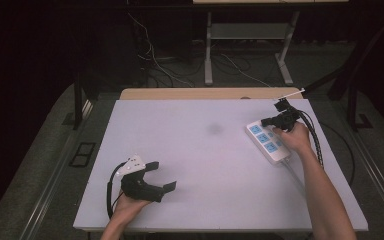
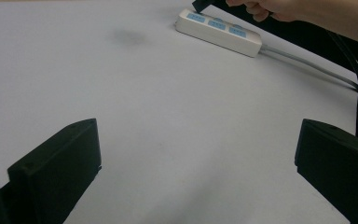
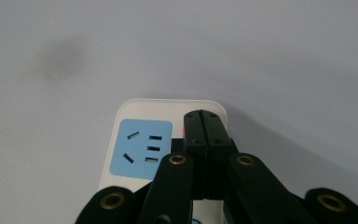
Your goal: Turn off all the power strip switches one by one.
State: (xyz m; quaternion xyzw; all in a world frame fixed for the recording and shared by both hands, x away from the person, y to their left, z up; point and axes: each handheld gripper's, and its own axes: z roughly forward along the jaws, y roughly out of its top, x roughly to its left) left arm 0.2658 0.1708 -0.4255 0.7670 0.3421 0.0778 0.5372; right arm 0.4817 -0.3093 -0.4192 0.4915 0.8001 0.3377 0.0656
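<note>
**Right tongs pressing at the power strip switch: status and hazards**

I am holding the right tongs (image 3: 204,122) clenched, the two jaws meeting flush with nothing between them, and I am using the joined tips as a single probe. In the right gripper view the tips are sitting over the end of the power strip (image 3: 135,140), just beside the blue socket panel (image 3: 141,148), where a small red glow is showing at the tip edge. I am judging this to be the strip's switch or indicator; whether the tips are touching it I cannot tell.

I am keeping the left tongs (image 1: 161,176) released, jaws standing wide apart and holding nothing, low over the near left of the bench (image 1: 200,150), well apart from the strip.

The power strip (image 1: 268,141) is lying flat at the right side of the bench, angled, with its grey cable (image 2: 307,63) running off toward the right edge.

Hazards from here, as I am judging them:
- The strip is lying loose. An off-centre push is likely to slide or pivot it, since nothing is bracing it.
- The narrow tips may be slipping off the switch and landing on the casing.
- The trailing gripper cable (image 1: 316,140) is hanging close to the strip and could be dragging it.
</note>
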